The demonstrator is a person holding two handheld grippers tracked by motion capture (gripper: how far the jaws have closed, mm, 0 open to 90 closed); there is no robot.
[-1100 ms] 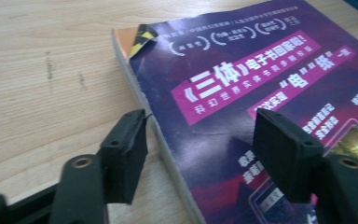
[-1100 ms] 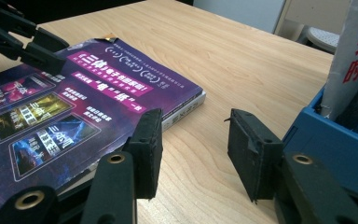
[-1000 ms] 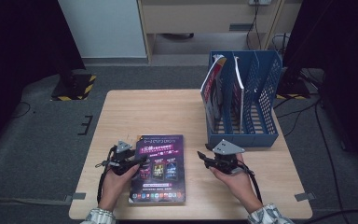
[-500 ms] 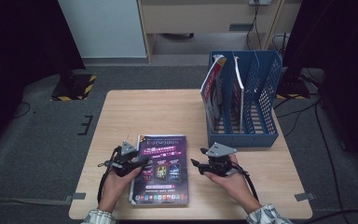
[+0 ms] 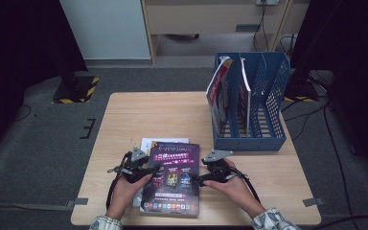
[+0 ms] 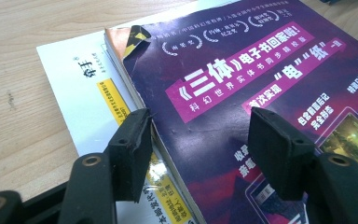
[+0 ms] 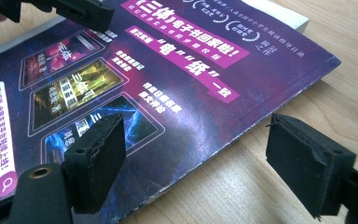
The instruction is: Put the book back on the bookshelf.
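A purple magazine (image 5: pixel 171 177) with white and pink print lies on top of a small stack near the table's front edge. Under it show an orange-edged book (image 6: pixel 119 39) and a white booklet (image 6: pixel 74 79). My left gripper (image 5: pixel 154 168) stands open astride the magazine's left edge (image 6: pixel 242 60), one jaw over the white booklet, the other over the purple cover. My right gripper (image 5: pixel 195 180) has just been opening its jaws. It stands open astride the magazine's right edge (image 7: pixel 177 60), one jaw over the cover, the other over bare wood, and nothing is pinched.
A blue file rack (image 5: pixel 249 103) stands at the back right of the wooden table (image 5: pixel 163 115), holding a red-and-white magazine (image 5: pixel 218 91) and a thin white one in its left slots. The person's hands come in from the front edge.
The right gripper has moved left and down to the magazine's right edge, and its jaws stand wider apart. The left gripper has stayed at the left edge.
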